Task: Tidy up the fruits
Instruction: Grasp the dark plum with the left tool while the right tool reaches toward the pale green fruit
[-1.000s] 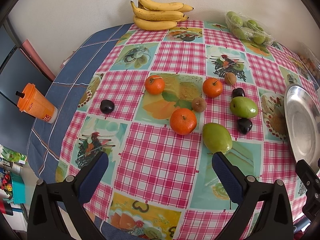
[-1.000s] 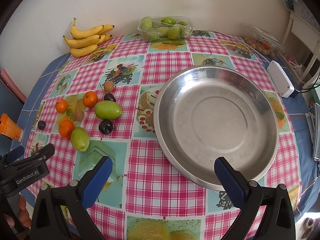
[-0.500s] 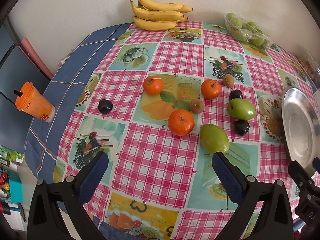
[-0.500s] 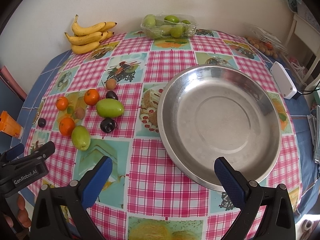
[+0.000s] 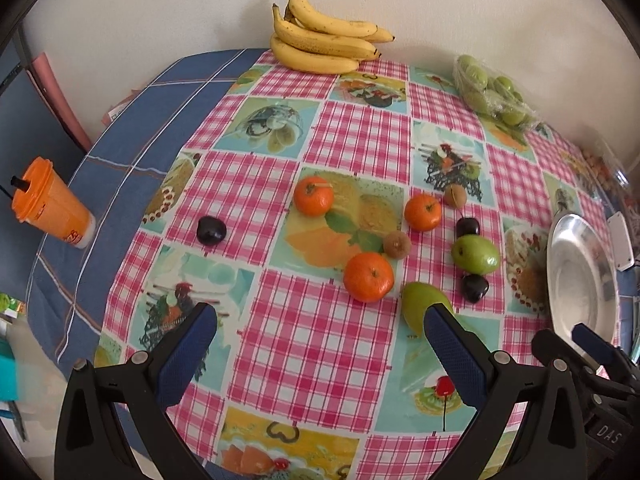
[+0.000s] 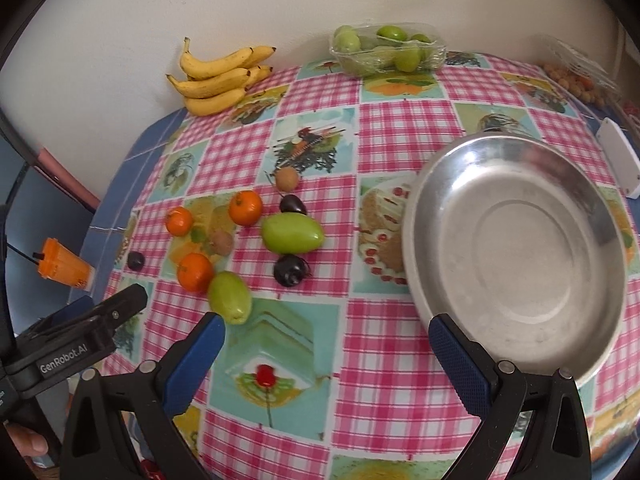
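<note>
fruits (image 5: 368, 282) lie loose mid-bench (image 5: 344, 128), steel dish (image 6: 516, 236) empty toward the right edge; left hand-held gripper (image 5: 320, 344) and right hand-held gripper (image 6: 328, 354) both gape wide, holding nothing.

On your table, three oranges (image 5: 368, 282) sit left of the empty steel plate (image 6: 516, 240), with two brown kiwis (image 5: 397, 243) among them. Two green mangoes (image 6: 292, 233) lie on their sides right of the oranges, dark plums (image 6: 291, 271) beside them; one plum (image 5: 211, 230) lies apart, far left. Bananas (image 5: 324, 44) and a pack of green fruit (image 6: 386, 50) rest at the far edge.
</note>
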`<state>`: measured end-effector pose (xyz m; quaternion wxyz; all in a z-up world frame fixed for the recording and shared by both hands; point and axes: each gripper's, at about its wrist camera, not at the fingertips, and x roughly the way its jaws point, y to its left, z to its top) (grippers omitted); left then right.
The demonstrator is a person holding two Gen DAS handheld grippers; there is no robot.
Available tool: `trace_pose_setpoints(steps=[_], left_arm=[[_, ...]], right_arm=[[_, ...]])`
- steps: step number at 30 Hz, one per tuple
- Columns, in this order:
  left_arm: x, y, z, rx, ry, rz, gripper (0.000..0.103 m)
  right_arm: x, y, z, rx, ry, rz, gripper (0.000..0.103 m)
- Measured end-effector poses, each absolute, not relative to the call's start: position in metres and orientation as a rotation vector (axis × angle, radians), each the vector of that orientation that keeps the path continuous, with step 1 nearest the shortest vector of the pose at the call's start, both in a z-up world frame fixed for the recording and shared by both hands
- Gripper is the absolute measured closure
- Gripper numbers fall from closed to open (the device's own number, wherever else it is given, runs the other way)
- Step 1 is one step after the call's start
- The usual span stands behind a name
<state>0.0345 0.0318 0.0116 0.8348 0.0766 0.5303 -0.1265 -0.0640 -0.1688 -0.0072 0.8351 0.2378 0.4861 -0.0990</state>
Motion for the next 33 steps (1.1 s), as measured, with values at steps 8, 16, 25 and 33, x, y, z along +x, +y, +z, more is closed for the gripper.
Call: trace_pose_setpoints(steps=[8,16,25,33], left_arm=[[0.054,0.042,0.014,0.127,1.098,-0.330,0.000],[0.073,0.065,0.008,0.114,1.108,-0.331,0.000],[0.098,0.093,-0.007,0.121,1.129,-0.308,0.000],[0.119,0.098,-0.022,0.183,1.167,-0.296,0.000]], right_arm=[[-0.045,-0.156,-0.010,0.493,1.040,-0.158,0.000],[-0.024,-0.142,-0.018,0.479,1.081,-0.118,0.001],[-0.004,-0.122,-0.028,0.467,1.120,-0.065,0.009],[0.009,-0.115,-0.044,0.492,1.169,-0.032,0.020]])
